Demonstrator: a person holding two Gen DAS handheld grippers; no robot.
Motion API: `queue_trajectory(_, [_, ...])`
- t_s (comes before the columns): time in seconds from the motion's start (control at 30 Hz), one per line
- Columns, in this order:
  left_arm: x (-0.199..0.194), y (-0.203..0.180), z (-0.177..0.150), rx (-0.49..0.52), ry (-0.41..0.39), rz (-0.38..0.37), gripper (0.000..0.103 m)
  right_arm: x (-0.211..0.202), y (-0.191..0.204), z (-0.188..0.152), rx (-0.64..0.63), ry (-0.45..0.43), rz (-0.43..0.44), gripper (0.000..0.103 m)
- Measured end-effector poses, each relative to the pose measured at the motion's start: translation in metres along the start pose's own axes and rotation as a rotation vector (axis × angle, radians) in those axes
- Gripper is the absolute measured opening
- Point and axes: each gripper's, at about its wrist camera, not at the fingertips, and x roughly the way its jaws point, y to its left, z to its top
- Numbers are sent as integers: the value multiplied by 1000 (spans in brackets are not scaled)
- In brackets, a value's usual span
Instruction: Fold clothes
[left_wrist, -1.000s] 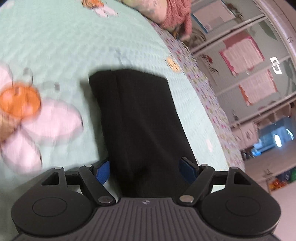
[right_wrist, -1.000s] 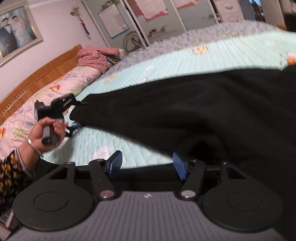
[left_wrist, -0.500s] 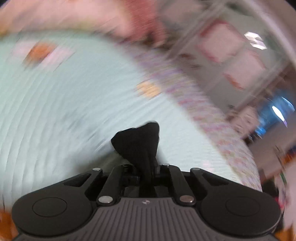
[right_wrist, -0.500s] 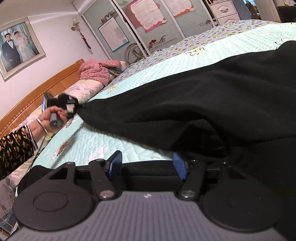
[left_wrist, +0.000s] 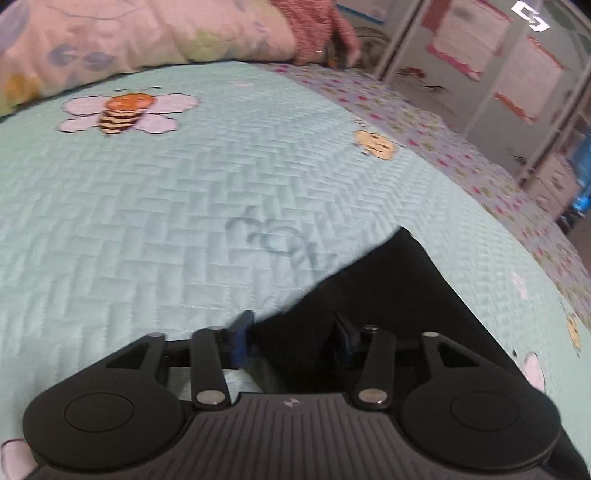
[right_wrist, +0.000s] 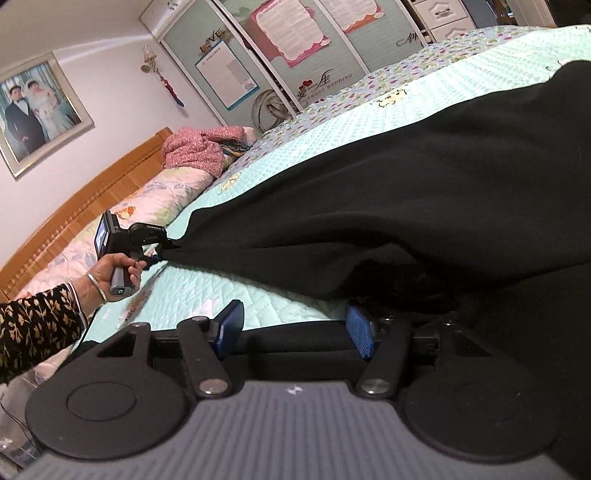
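Left wrist view: left gripper (left_wrist: 291, 341) hangs low over the quilt (left_wrist: 147, 221), blue pads parted, a corner of the black garment (left_wrist: 388, 288) lying between them but not pinched. Its jaws have just been opening; half a second earlier they were clamped on a bunched tip of cloth. That corner now rests flat on the quilt, just released.

Right wrist view: right gripper (right_wrist: 293, 332) also stands parted; quilt and a dark edge lie between its pads, nothing pressed. Garment spreads across the bed, its far end at the left gripper in the person's hand (right_wrist: 118, 269). The right gripper's opening is unchanged.

Step, as I judge: spreading the garment flat before the first fold. Next calls for regrasping an edge and carrying it across.
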Motion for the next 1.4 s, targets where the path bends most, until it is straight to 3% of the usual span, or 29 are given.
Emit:
queue_trajectory(0.07, [-10, 5, 11, -78, -27, 68, 68, 0, -3, 0, 11, -2, 8, 62])
queue_trajectory(0.13, [-18, 14, 27, -192, -88, 177, 68, -1, -4, 0, 16, -4, 12, 62])
queue_trajectory(0.23, [-41, 12, 34, -238, -143, 245, 68, -1, -5, -1, 22, -8, 18, 62])
queue_trajectory(0.3, [-48, -29, 26, 11, -135, 84, 68, -1, -6, -2, 29, -10, 24, 62])
queue_trajectory(0.4, [-45, -118, -19, 452, -59, -129, 68, -2, -9, -2, 40, -13, 33, 62])
queue_trajectory(0.47, [-44, -165, -47, 587, -6, -234, 68, -3, -10, -2, 41, -14, 34, 62])
queue_trajectory(0.53, [-39, -202, -65, 640, 75, -276, 68, -3, -10, -3, 39, -14, 33, 62])
queue_trajectory(0.6, [-24, -222, -76, 684, 155, -242, 68, -3, -9, -3, 39, -14, 33, 62])
queue_trajectory(0.73, [-1, -197, -96, 822, 276, -107, 71, -4, -9, -3, 49, -18, 43, 62])
queue_trajectory(0.8, [-10, -162, -89, 806, 287, -152, 73, -4, -11, -2, 61, -23, 55, 62])
queue_trajectory(0.87, [-15, -132, -75, 768, 316, -127, 73, -5, -13, -2, 70, -27, 65, 62])
queue_trajectory(0.97, [-21, -101, -45, 691, 278, -62, 67, -5, -13, -1, 75, -29, 69, 62])
queue_trajectory(1.0, [-22, -98, -37, 668, 249, -55, 66, -5, -13, -1, 75, -29, 69, 62])
queue_trajectory(1.17, [-10, -108, 6, 449, 129, -185, 66, -4, -13, -2, 75, -29, 69, 62])
queue_trajectory(1.27, [25, -109, 22, 284, 155, -220, 66, -3, -13, -2, 80, -30, 73, 62])
queue_trajectory(1.37, [54, -86, 25, 172, 182, -150, 66, -3, -15, -2, 88, -31, 76, 62])
queue_trajectory(1.4, [57, -76, 25, 140, 172, -128, 57, -3, -15, -2, 90, -31, 77, 61])
